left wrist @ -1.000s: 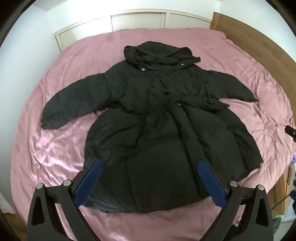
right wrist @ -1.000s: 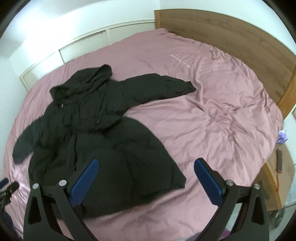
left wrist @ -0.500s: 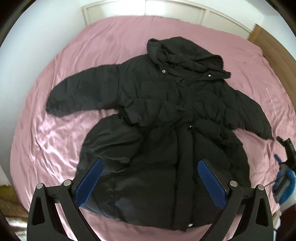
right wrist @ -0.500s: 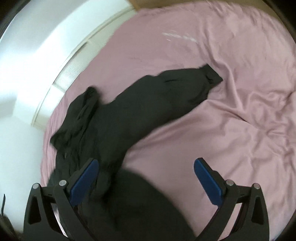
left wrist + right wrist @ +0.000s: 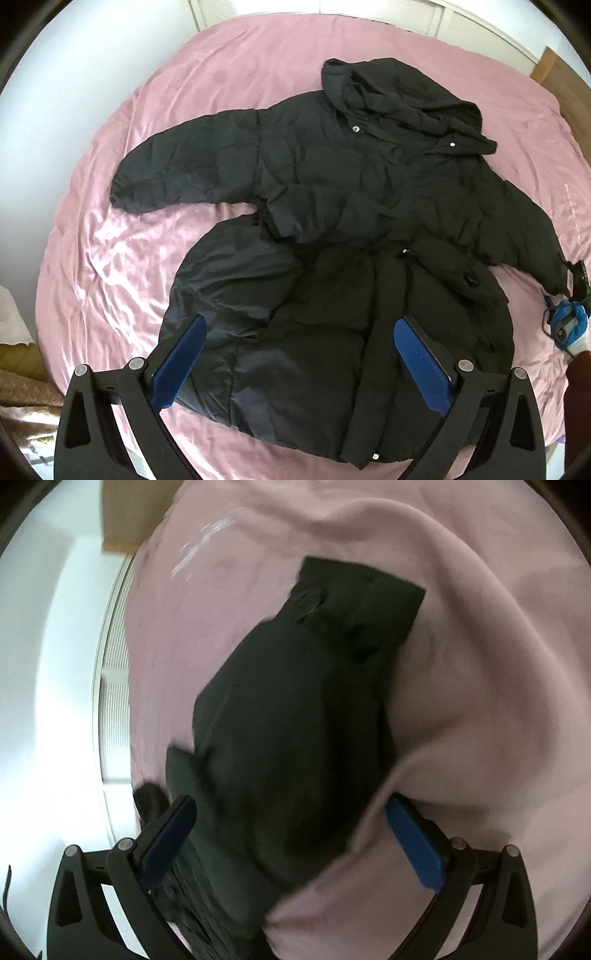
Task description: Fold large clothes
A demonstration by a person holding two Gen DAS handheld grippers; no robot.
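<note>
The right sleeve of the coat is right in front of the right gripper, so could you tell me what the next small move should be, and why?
Probably lower the right gripper onto the sleeve near its cuff and close. Its jaws are open and empty, the sleeve lies between them, and the coat is spread flat on the bed, sleeves unfolded.

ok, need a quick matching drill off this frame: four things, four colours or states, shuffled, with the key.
Things:
1. coat
2. bedsheet
3. left gripper pads
4. headboard

Colours or states:
A. pink, wrinkled
B. blue
C. black, spread flat with sleeves out
D. brown wood

Pairs: 1-C, 2-A, 3-B, 4-D

The right gripper hangs open over the coat's sleeve, gripping nothing.
</note>
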